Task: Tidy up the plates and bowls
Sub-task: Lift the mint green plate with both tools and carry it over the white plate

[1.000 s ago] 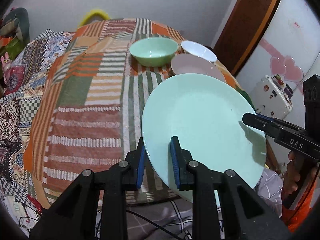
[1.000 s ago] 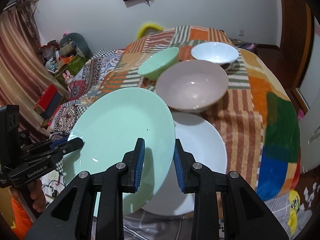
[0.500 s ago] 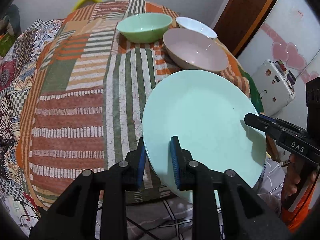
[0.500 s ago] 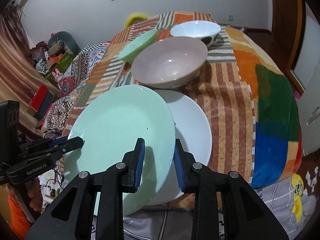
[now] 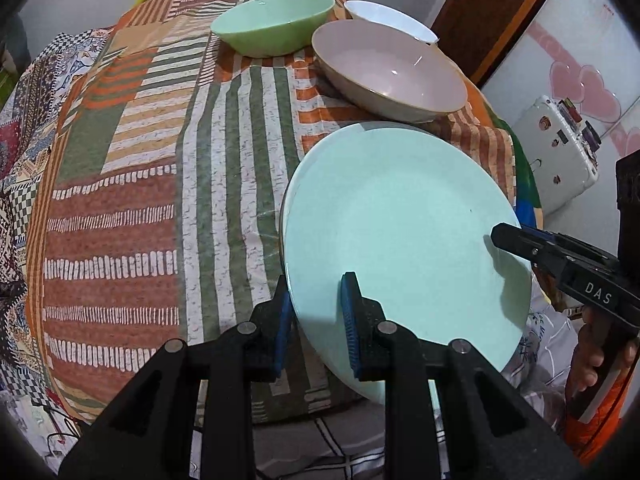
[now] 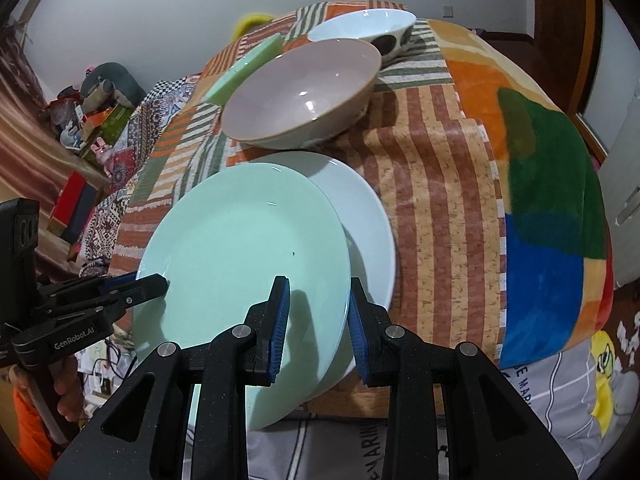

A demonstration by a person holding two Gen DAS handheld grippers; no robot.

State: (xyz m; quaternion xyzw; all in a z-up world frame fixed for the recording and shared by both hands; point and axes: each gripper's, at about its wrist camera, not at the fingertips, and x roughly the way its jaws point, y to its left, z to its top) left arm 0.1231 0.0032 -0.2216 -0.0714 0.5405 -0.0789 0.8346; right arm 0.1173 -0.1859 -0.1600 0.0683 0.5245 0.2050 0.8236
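Both grippers hold one mint-green plate (image 5: 404,236), which also shows in the right wrist view (image 6: 244,248). My left gripper (image 5: 316,328) is shut on its left rim. My right gripper (image 6: 316,320) is shut on its right rim. The plate hangs low over a white plate (image 6: 364,216) on the table's near edge, slightly tilted. Behind them stand a beige bowl (image 6: 304,92), a green bowl (image 5: 276,20) and a white bowl (image 6: 360,24).
The table (image 5: 120,200) has a striped patchwork cloth. A white appliance (image 5: 560,152) and a wooden door (image 5: 488,16) are at the right. Cluttered boxes and toys (image 6: 88,112) lie to the left of the table.
Both grippers moved the green plate forward and down towards the white plate. The bowls now appear closer. The grips have not changed.
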